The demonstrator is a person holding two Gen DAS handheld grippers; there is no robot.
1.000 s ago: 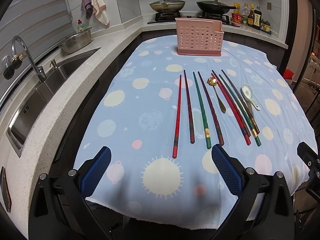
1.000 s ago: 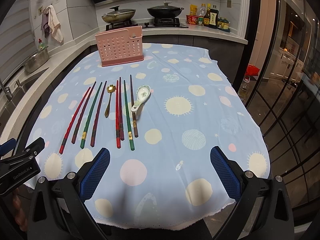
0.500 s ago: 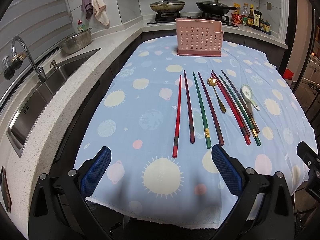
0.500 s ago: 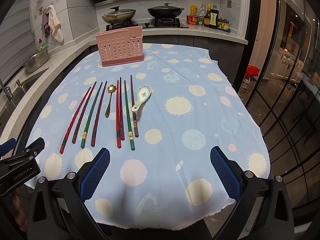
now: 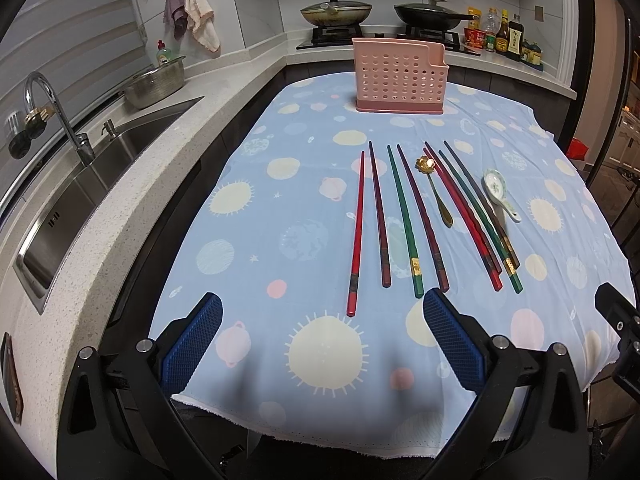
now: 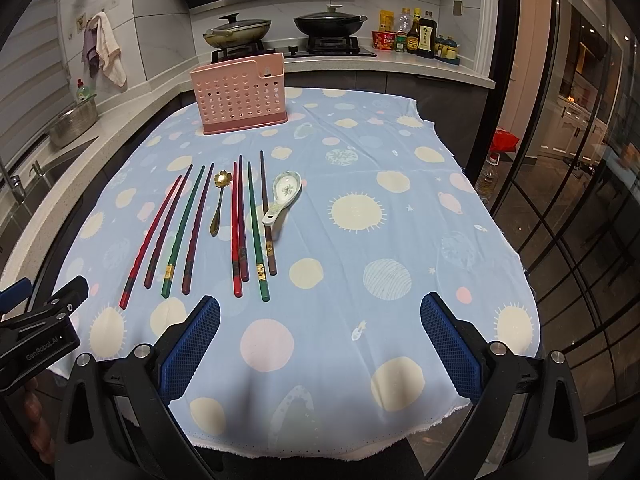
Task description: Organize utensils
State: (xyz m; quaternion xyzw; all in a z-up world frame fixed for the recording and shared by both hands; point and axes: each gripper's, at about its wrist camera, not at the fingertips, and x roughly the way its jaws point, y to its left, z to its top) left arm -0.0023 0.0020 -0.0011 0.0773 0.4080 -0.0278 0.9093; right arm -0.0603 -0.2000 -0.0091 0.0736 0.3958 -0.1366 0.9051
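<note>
The table (image 5: 256, 184) is covered by a blue cloth printed with suns and planets, and nothing on it is yet sorted, so the task is judged to be at its opening step. At the far end a pink holder (image 5: 400, 76) with a perforated wall is stood upright and, as far as can be seen, nothing is held in it. Between it and the near edge eight chopsticks (image 5: 406, 220) are laid in a rough fan, well apart from the holder, with a gold spoon (image 5: 434, 188) among them and a white ceramic spoon (image 6: 282, 198) just beside the rightmost stick.

The left gripper (image 5: 322, 340) and the right gripper (image 6: 320, 340) are held above the near edge, each with its fingers (image 5: 192, 344) spread wide and nothing between them.

A reach forward is called for next, probably to the nearest stick ends. A narrow, low pinch is judged necessary, since the sticks lie flat on soft cloth.
</note>
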